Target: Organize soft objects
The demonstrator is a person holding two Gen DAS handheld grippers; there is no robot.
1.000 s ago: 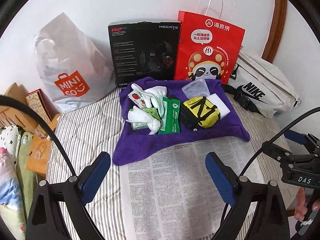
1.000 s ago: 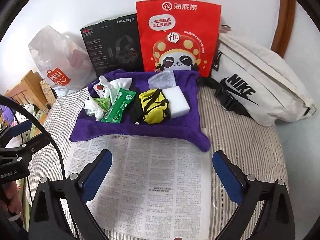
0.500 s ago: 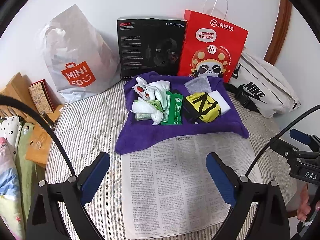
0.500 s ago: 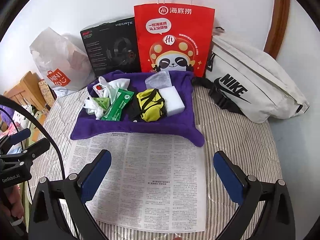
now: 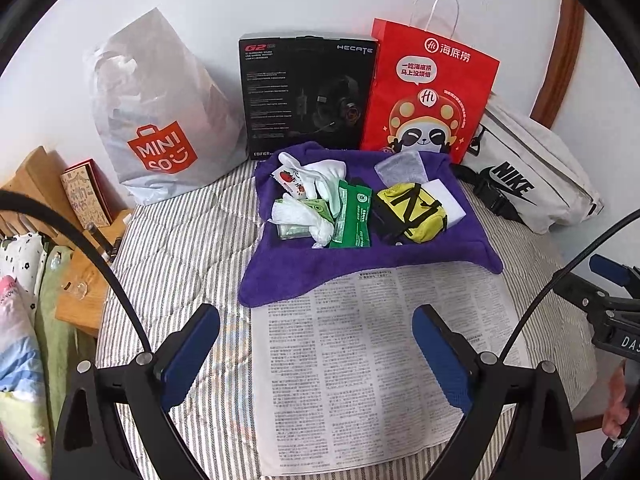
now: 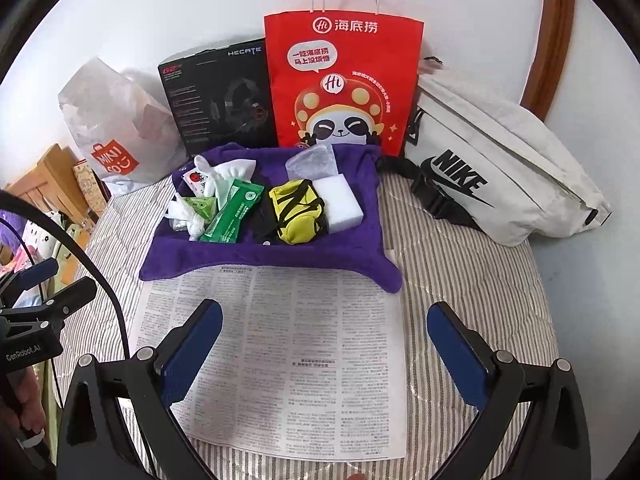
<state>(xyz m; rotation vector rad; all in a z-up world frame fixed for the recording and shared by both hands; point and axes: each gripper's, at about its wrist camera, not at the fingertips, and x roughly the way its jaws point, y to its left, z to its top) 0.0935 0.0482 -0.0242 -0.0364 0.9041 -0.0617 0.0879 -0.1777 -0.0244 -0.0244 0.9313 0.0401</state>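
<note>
Several soft items lie bunched on the purple towel [image 6: 280, 254] at frame centre: yellow pouch [image 6: 298, 212], white sponge [image 6: 340, 196], green packet [image 6: 234, 212], white gloves [image 5: 316, 184] and crumpled tissue [image 5: 304, 220]. Newspaper [image 6: 312, 360] below carries nothing. This heap would fit sorting yet to come or items already gathered; undetermined. Left gripper [image 5: 316, 352] and right gripper [image 6: 324, 352] both stand wide, holding nothing, low in frame. Legible: MINISO bag [image 5: 160, 120] upper left, HECATE box [image 5: 308, 92], Haidilao red bag [image 6: 344, 80], NIKE bag [image 6: 500, 172] at right.
</note>
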